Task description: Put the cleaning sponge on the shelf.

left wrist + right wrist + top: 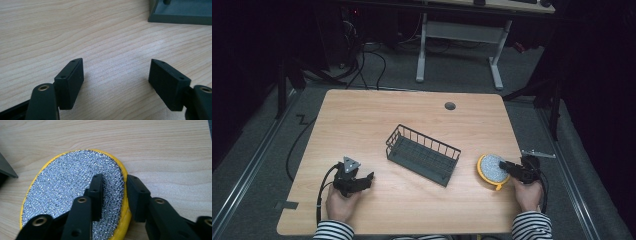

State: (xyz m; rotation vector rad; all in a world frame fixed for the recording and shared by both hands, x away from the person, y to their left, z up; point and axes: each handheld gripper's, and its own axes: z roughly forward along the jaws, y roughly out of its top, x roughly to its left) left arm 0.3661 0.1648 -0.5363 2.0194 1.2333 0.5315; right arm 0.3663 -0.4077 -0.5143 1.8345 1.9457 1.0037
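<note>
- Yellow-rimmed round scouring pad [492, 170] with a silver mesh face, lying flat near the right edge of the wooden table [362, 120], just right of the dark wire basket [423, 154].
- Right gripper [508, 168] at the pad's right rim, reaching in from the person's right hand [527, 192].
- In the right gripper view, jaws narrowed around the pad's edge [75, 185]: one finger [96, 192] on the mesh face, the other just outside the yellow rim, with the rim between them.
- Contact looks close but not certain; a true pinch cannot be told, so best read as closing on the rim rather than already holding.
- Left gripper [362, 181] resting low near the table's left front, well apart from the pad, pointing toward the basket.
- In the left gripper view [116, 75], jaws spread wide over bare wood, nothing between them; a corner of the basket's base [180, 12] ahead at upper right.
- Key relation: pad directly under and ahead of the right gripper, basket to the pad's left, between the two grippers; basket's long axis running diagonally from far left to near right.
- Right hand clearly the nearer one; likely next move a lift and a short carry leftward over the basket's near wall.
- Risk, as a judgement: thin edge grip on a flat pad, so a chance of slipping or tilting on lift.
</note>
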